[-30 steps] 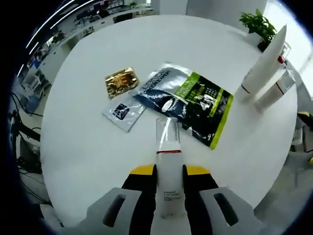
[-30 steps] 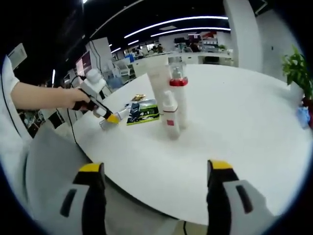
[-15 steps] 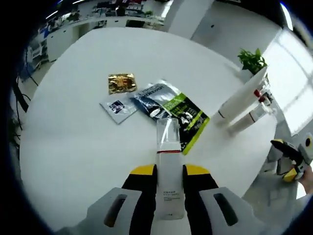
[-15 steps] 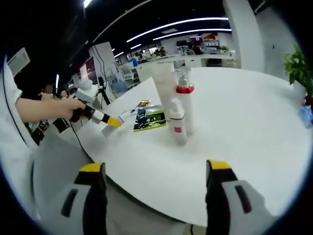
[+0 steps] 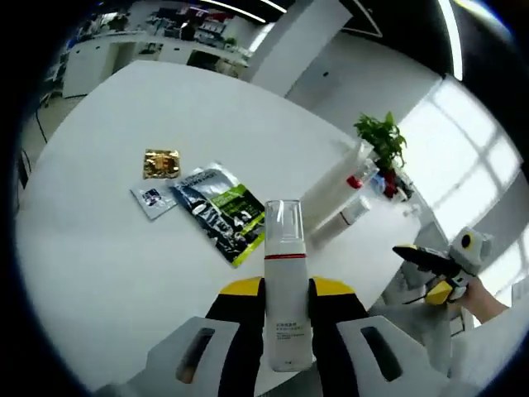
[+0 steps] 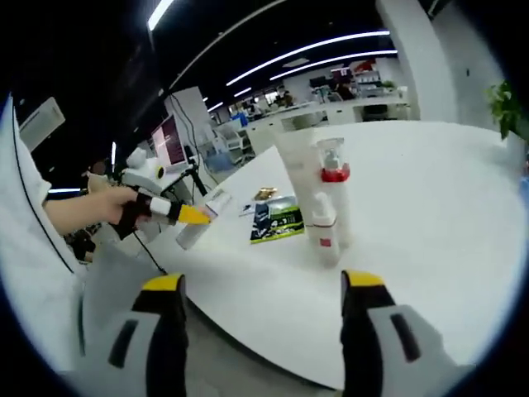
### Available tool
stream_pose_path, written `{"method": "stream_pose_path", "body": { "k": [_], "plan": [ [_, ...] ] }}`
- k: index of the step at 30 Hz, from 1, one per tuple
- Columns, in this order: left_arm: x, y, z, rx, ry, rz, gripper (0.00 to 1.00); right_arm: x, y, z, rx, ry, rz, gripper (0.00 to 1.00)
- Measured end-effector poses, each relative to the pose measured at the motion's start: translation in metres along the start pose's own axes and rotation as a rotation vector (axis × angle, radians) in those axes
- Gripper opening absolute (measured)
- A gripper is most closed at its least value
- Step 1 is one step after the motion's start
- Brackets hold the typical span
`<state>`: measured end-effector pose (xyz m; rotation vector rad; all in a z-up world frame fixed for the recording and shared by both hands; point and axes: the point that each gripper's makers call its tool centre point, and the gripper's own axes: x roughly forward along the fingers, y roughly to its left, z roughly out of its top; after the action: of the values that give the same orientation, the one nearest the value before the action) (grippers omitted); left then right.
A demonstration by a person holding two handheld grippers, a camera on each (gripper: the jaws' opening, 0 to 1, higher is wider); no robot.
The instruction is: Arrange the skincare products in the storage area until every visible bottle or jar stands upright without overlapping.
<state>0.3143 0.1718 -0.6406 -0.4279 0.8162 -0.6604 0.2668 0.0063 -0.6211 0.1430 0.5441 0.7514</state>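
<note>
My left gripper (image 5: 287, 318) clamps a light, stiff, slippery bottle (image 5: 285, 289) mid-body; my right gripper (image 6: 260, 331) gapes empty.

White bottle w/ clear cap & red band (image 5: 285, 289) is clamped in the left gripper's jaws, off the table, cap pointing at 12 in the left gripper view. Three more stand upright, close together, at 1 o'clock of the right gripper view: tall white tube (image 6: 297, 178), clear-topped pump bottle w/ red collar (image 6: 333, 186), short white pump bottle w/ red label (image 6: 321, 234) just in front.
</note>
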Motion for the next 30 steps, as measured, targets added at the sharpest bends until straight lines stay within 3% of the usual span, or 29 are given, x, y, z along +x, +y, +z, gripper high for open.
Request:
{"method": "stream_pose_path", "body": {
  "k": [4,9,12,16,20,22,24,30],
  "plan": [
    [-0.006,-0.024,0.001,0.056,-0.016,-0.090,0.17,0.003,0.017,0.014,0.027,-0.049,0.081,0.66],
    [-0.011,-0.065,-0.001,0.071,-0.025,-0.260,0.17,0.008,0.036,0.023,0.014,-0.067,0.162,0.53],
    [-0.012,-0.088,-0.003,0.083,-0.030,-0.348,0.17,0.010,0.046,0.030,0.019,-0.087,0.204,0.50],
    [-0.012,-0.112,-0.011,0.121,-0.007,-0.427,0.17,0.010,0.061,0.049,0.067,-0.160,0.281,0.48],
    [-0.017,-0.136,-0.009,0.081,-0.031,-0.540,0.17,0.005,0.072,0.067,0.147,-0.234,0.368,0.45],
    [-0.023,-0.150,-0.011,0.054,-0.025,-0.620,0.17,0.001,0.078,0.072,0.185,-0.249,0.417,0.36],
    [-0.028,-0.161,-0.014,0.038,-0.019,-0.687,0.17,-0.001,0.087,0.072,0.158,-0.240,0.462,0.30],
    [-0.028,-0.172,-0.022,0.041,0.005,-0.738,0.17,-0.004,0.097,0.079,0.227,-0.270,0.522,0.25]
  ]
}}
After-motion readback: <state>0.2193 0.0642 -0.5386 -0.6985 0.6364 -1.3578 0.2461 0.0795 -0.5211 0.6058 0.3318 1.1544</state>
